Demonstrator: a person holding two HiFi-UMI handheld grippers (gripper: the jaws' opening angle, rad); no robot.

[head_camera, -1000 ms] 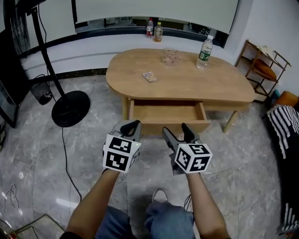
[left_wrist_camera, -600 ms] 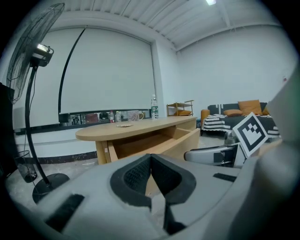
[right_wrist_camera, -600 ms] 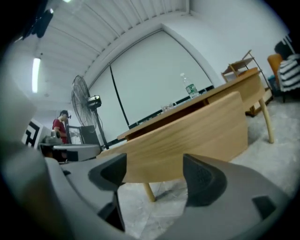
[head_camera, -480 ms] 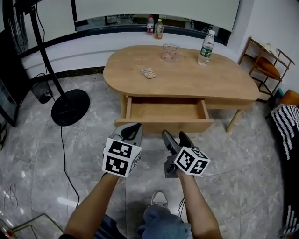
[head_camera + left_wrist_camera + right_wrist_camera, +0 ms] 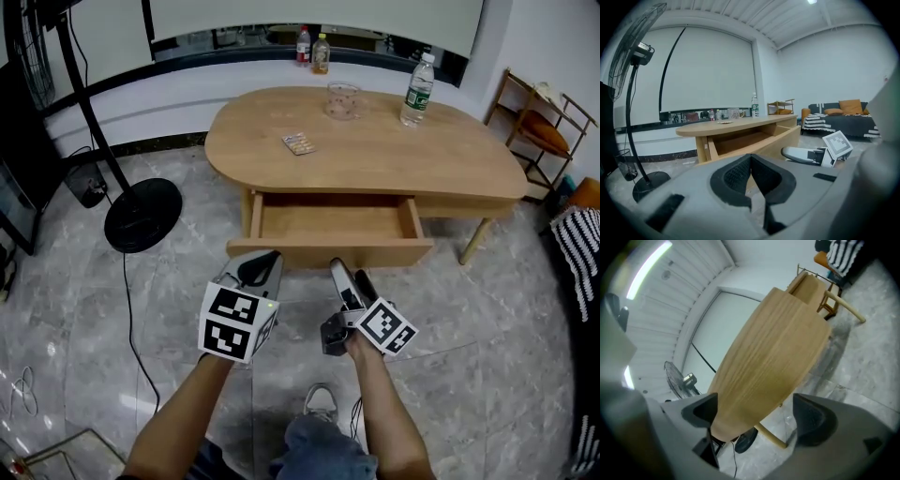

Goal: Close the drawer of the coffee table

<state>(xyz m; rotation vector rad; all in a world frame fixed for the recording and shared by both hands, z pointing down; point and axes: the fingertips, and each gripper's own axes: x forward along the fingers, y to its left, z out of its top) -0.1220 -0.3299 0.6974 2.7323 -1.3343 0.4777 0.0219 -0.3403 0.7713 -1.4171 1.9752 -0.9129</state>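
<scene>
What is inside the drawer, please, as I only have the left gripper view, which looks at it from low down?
Observer: Nothing. From the head view the drawer is pulled well out, and only its bare wooden floor shows.
Operator: Thank you. Could you tell me how the right gripper is set?
Observer: The right gripper is rolled onto its side, short of the drawer's front and not touching it. Its fingers have just been opening and stand wide, with nothing between them.
</scene>
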